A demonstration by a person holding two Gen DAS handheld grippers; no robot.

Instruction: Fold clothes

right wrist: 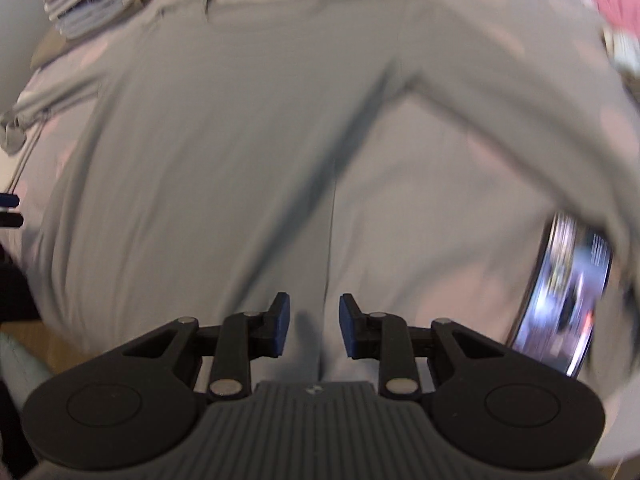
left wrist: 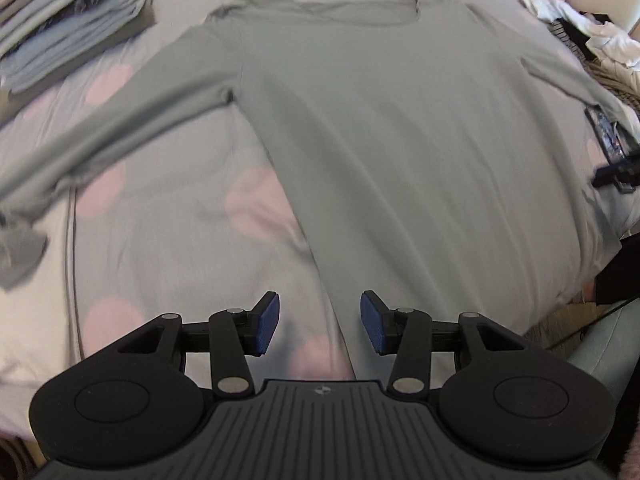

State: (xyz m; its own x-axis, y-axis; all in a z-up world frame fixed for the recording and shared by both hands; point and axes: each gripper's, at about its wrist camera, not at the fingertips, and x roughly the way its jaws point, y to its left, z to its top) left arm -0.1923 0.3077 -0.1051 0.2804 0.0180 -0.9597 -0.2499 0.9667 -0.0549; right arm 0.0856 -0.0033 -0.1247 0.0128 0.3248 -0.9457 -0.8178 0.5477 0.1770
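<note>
- We see a bed (left wrist: 160, 240) covered by a soft pale grey sheet printed with large pink dots; its edges are cut off by the frame.
- A grey long-sleeved shirt (left wrist: 380, 140) of thin matte knit lies flat on the bed, collar pointing away from us, hem nearest; its long axis runs from the near edge to the far side.
- Its left sleeve (left wrist: 120, 120) stretches outward to the left; the cuff is blurred. The right sleeve's end is hidden at the frame edge.
- A stack of folded clothes (left wrist: 68, 20), grey and beige, sits far left; a loose heap of garments (left wrist: 592, 40) lies far right.
- A phone-like screen (right wrist: 568, 300) lies beside the right sleeve, too blurred to read.
- Left hand-held gripper (left wrist: 320, 322): blue ribbed pads apart, nothing between them, over the shirt's near left edge.
- Right hand-held gripper (right wrist: 314, 326): jaws apart, empty, above the sheet just right of the shirt's hem.
</note>
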